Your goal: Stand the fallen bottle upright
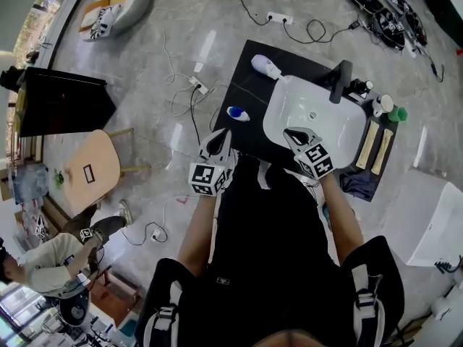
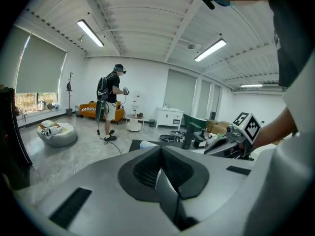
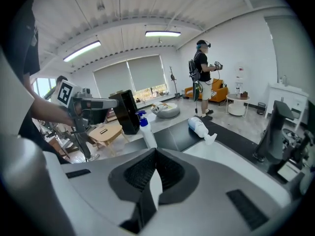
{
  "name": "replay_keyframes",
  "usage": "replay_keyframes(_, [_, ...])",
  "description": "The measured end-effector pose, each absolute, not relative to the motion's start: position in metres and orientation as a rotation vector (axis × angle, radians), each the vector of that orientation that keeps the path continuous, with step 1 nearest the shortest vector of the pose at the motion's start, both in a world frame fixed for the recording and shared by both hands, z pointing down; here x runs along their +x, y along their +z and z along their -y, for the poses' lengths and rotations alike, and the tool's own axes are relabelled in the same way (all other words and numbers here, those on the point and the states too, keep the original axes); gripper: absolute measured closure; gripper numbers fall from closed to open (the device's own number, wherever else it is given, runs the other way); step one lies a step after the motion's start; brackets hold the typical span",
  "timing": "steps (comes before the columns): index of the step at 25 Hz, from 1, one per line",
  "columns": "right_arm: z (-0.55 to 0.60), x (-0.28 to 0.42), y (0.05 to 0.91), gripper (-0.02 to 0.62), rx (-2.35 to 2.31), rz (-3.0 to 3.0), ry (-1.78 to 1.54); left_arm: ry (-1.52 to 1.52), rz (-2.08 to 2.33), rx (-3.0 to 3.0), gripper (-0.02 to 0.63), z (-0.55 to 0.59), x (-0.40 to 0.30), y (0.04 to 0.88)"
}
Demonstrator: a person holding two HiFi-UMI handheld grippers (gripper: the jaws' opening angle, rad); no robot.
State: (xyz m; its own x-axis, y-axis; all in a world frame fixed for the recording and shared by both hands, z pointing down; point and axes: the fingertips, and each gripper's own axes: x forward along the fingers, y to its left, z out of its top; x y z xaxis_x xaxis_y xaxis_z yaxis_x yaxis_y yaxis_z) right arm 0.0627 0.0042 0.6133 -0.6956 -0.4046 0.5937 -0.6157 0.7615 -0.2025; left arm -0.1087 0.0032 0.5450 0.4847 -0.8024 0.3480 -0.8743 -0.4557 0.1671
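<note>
Your left gripper sits just below the middle of the head view, at the lower left edge of the black tabletop. In its own view its jaws are pressed together with nothing between them. Your right gripper is to its right in that view, over the near rim of the white sink. Its jaws are also pressed together and empty, which shows plainly in the right gripper view.

The white bottle lies on its side on the tabletop, in the upper middle of the head view. Its nozzle end is just beside the sink's upper left corner. In the right gripper view it lies right of centre, above your jaws, with its nozzle pointing lower right towards the sink rim. Neither gripper touches it, and both are well apart from it.

A blue-capped bottle stands upright on the tabletop, left of the sink and just above your left gripper in the head view. In the right gripper view it rises left of centre, clear of the jaws.

A black faucet stands at the sink's upper right. A wooden stool is on the floor at the left of the head view. Another person stands in the far part of the room, left of centre in the left gripper view.
</note>
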Motion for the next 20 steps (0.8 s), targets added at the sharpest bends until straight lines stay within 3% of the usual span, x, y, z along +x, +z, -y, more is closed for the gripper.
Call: replay_keyframes(20, [0.060, 0.051, 0.600, 0.535, 0.997, 2.369, 0.531, 0.322, 1.225, 2.501, 0.592, 0.058, -0.137, 0.537])
